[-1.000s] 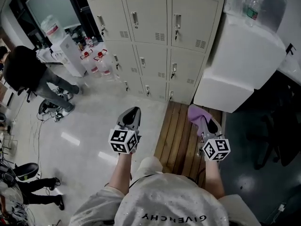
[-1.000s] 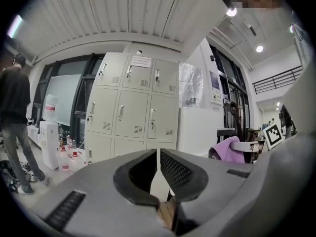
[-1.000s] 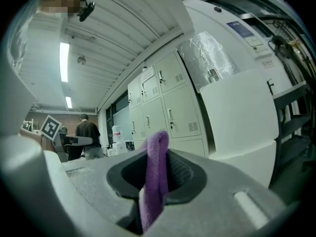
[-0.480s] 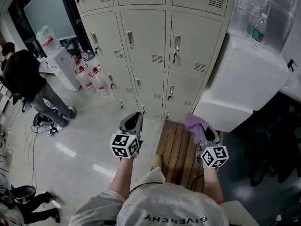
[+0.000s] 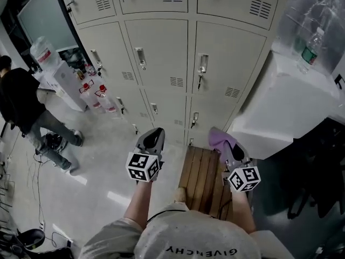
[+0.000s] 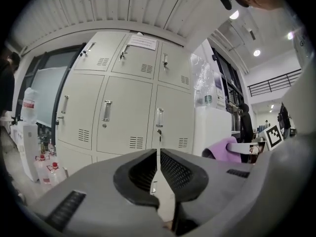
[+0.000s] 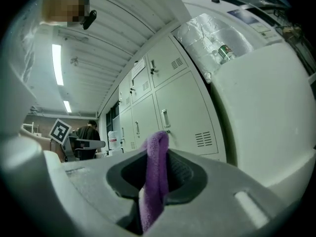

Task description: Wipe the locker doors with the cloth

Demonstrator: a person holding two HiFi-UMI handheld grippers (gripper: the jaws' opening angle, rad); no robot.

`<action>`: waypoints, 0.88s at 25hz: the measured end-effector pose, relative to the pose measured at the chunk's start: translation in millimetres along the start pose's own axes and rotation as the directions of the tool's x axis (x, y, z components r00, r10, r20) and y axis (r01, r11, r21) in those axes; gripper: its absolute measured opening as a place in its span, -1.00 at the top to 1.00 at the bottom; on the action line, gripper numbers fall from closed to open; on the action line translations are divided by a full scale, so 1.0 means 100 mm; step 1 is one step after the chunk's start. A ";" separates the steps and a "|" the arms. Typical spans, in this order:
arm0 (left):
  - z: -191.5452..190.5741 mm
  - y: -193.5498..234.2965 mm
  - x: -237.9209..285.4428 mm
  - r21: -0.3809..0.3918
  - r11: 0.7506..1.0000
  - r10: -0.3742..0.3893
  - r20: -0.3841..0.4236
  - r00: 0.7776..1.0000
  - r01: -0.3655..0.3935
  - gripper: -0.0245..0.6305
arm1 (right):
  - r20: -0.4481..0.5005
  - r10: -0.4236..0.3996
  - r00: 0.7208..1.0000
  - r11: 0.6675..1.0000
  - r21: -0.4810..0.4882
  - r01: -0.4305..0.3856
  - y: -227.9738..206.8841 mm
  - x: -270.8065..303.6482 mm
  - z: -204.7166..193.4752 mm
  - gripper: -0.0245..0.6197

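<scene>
While the person stands facing the locker doors (image 5: 156, 58), both grippers are held low and side by side in front of the body, pointing toward the far bottom row of lockers. The right gripper (image 5: 229, 145) is clenched on the purple cloth (image 5: 220, 137). In the right gripper view the cloth (image 7: 157, 152) stands folded between the two dark pads of the right gripper (image 7: 155, 177), a loop of it poking up past the tips, and the locker doors (image 7: 182, 107) lie beyond it, not touching it. The left gripper (image 5: 153, 135) is on the left, near the right one but apart from it. In the left gripper view the jaws of the left gripper (image 6: 158, 168) are pressed together with only a thin slit between the ribbed pads and nothing held, and the pale doors (image 6: 123, 117) with their metal handles and vent slots fill the far side.

Under the right gripper a slatted wooden board (image 5: 202, 171) lies on the floor against the foot of the lockers. To the right of the lockers stands a white cabinet (image 5: 291, 107) with a plastic bottle (image 5: 310, 47) on top. Far left, a person in dark clothes (image 5: 21, 101) stands near a water dispenser (image 5: 64, 74), with two water jugs (image 5: 91, 93) on the floor beside the lockers.
</scene>
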State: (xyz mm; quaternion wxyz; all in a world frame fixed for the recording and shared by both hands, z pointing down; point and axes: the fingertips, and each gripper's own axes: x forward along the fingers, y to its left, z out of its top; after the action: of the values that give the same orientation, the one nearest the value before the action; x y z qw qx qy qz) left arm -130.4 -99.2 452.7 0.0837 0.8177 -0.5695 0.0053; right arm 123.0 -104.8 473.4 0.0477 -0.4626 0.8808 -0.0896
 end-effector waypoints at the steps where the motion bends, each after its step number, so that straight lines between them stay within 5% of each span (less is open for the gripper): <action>1: 0.02 0.06 0.09 0.001 1.000 -0.002 0.001 1.000 0.002 0.87 | 0.009 0.006 1.000 1.000 -0.005 -0.006 -0.02 0.12 0.05 0.72; 11: 0.42 0.39 0.82 0.042 0.998 -0.055 0.045 0.997 0.054 0.87 | 0.109 0.069 0.992 0.986 -0.161 -0.051 -0.02 1.14 0.64 0.71; 22: 1.00 0.52 1.29 0.076 0.996 -0.062 0.099 0.993 0.054 0.87 | 0.278 0.149 0.949 0.942 -0.333 -0.050 0.02 1.96 1.91 0.70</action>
State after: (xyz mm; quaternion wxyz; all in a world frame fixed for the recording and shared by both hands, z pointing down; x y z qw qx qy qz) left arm -142.4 -250.6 374.7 0.0246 0.8357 -0.5484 -0.0179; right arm 42.3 -286.5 286.1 0.1090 -0.4266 0.8885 0.1288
